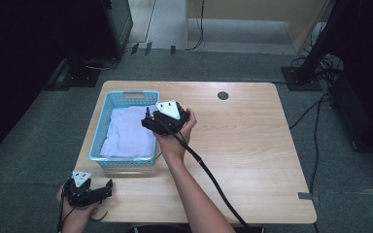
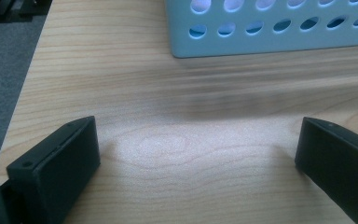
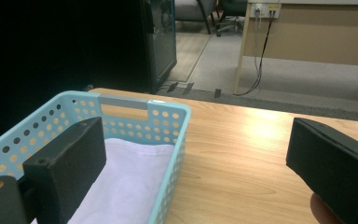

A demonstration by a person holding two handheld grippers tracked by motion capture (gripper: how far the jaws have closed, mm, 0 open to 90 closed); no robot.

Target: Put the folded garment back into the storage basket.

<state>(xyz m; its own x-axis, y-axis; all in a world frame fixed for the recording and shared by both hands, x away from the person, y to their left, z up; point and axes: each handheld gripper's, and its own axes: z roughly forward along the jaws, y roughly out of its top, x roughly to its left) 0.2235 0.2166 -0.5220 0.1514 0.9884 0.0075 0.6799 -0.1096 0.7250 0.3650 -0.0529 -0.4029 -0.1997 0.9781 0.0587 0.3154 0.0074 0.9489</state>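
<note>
A white cloth lies folded in the blue basket at the left of the table, and it looks light, soft and limp, so it would likely sag and unfold once lifted rather than hold its shape. The right gripper hangs over the basket's right rim with its jaws spread wide and empty, while the left gripper rests low near the table's front left corner, jaws also spread and holding nothing. A pinch on a raised fold or edge of the cloth, gathering several layers, would probably hold better than a grab at the flat middle.
</note>
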